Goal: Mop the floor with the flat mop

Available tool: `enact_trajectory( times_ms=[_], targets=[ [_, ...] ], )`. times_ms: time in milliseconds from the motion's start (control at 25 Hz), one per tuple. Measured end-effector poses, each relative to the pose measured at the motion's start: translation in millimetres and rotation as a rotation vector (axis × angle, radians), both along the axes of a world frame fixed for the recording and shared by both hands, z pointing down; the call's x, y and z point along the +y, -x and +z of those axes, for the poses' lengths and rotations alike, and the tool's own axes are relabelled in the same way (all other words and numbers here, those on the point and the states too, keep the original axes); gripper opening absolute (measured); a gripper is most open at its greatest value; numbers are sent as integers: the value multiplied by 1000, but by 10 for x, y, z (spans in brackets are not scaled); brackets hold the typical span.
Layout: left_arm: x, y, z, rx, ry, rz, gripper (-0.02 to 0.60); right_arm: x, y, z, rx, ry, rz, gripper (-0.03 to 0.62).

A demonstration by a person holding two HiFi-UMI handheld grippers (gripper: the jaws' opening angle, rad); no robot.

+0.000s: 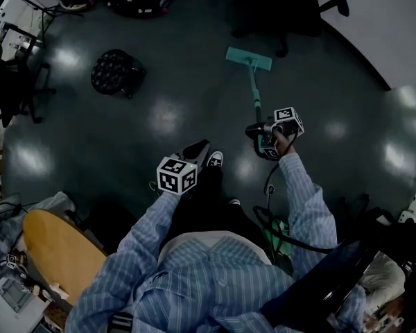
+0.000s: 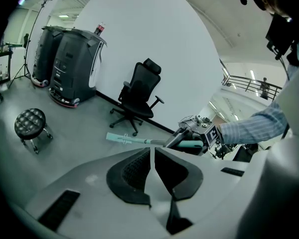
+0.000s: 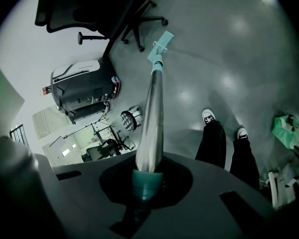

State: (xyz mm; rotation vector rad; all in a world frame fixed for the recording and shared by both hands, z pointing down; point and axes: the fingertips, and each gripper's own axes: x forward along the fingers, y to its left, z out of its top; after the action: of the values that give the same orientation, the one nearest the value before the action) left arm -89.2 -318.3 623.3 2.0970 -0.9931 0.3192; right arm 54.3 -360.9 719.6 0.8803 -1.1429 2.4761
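Note:
The flat mop has a teal head (image 1: 249, 58) lying flat on the dark floor and a metal pole (image 1: 254, 92) that runs back to a teal grip. My right gripper (image 1: 267, 141) is shut on that grip; in the right gripper view the pole (image 3: 151, 118) rises from between the jaws to the mop head (image 3: 160, 46). My left gripper (image 1: 193, 152) hangs free to the left of the mop, near the person's shoe, jaws closed with nothing between them (image 2: 152, 176). From the left gripper view I see the mop head (image 2: 120, 139) and the right gripper (image 2: 199, 133) across from it.
A black round stool (image 1: 113, 71) stands on the floor at the left. A black office chair (image 2: 139, 93) sits by the white wall beyond the mop head, with a large dark machine (image 2: 72, 66) further left. Clutter and a wooden board (image 1: 59, 252) lie near the person's left side.

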Motion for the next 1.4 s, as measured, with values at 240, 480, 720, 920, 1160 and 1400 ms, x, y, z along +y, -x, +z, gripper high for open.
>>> enact_trajectory(
  times_ms=[240,480,720,920,1160,1400],
  targets=[
    [408,-250,-120,11,-19,5,31,749,-155,-15,-7,1,-20,14],
    [869,-469,-179,11,-39,-2,31,1585,-273,22,-37,6,-15,14],
    [1416,-700,-262,9,-63,-5,31,2496,-419,-35,-72,22,10,14],
    [1882,-841,-319,24,-82,-8,31,3186,-541,-15,-75,23,-1,14],
    [2351,-1129,-328,24,-100,3,31,3893,-735,-31,-92,24,-2,14],
    [2760,-1304,-357,28,-109,15,31,4439,-853,-74,-97,19,-21,14]
  ],
)
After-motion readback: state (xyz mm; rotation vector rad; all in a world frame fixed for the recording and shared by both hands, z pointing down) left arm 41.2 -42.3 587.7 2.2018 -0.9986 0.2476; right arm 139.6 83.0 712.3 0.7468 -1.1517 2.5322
